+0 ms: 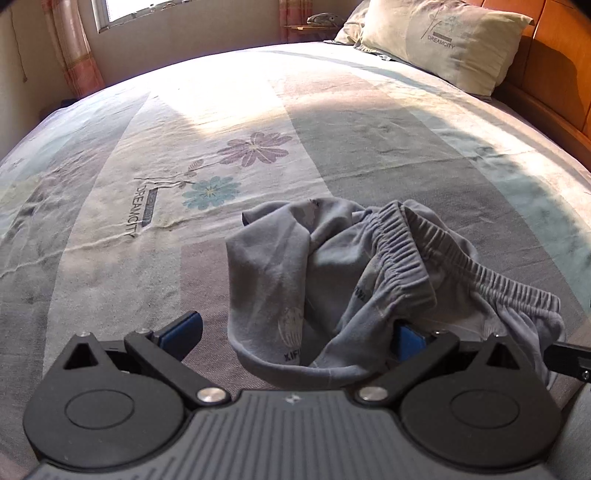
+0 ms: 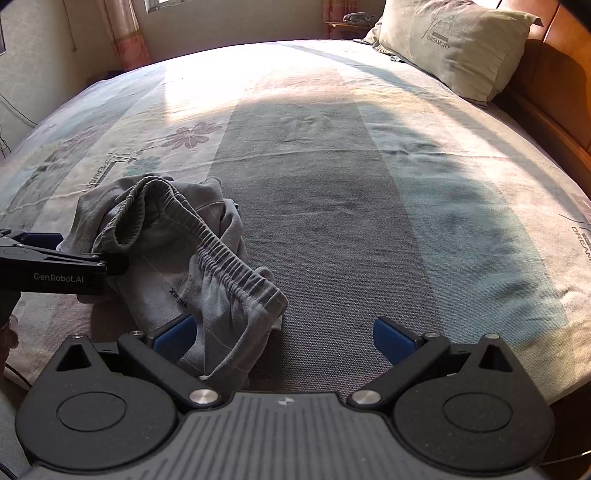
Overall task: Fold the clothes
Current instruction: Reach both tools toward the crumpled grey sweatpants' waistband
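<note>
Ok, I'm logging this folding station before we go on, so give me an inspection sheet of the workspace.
Surface: bed sheet, floral, wrinkled, part sunlit.
Job's things: grey shorts, crumpled, elastic waistband showing, unfolded.
Clutter: pillow at the headboard.
Grippers: left gripper open, cloth between its fingers; right gripper open, left finger at the shorts.
Cables: thin cable at left edge.
Surroundings: window, curtain, wooden headboard.

A wide bed (image 1: pixel 332 122) fills the room, its striped sheet (image 2: pixel 317 184) printed with flowers and the word DREAMCITY. Sunlight from a window (image 1: pixel 122 11) falls in a bright patch across the far side. A pale pillow (image 1: pixel 443 40) leans against an orange wooden headboard (image 1: pixel 554 74). Pinkish curtains (image 1: pixel 70 48) hang against the plain wall (image 2: pixel 236 26).
</note>
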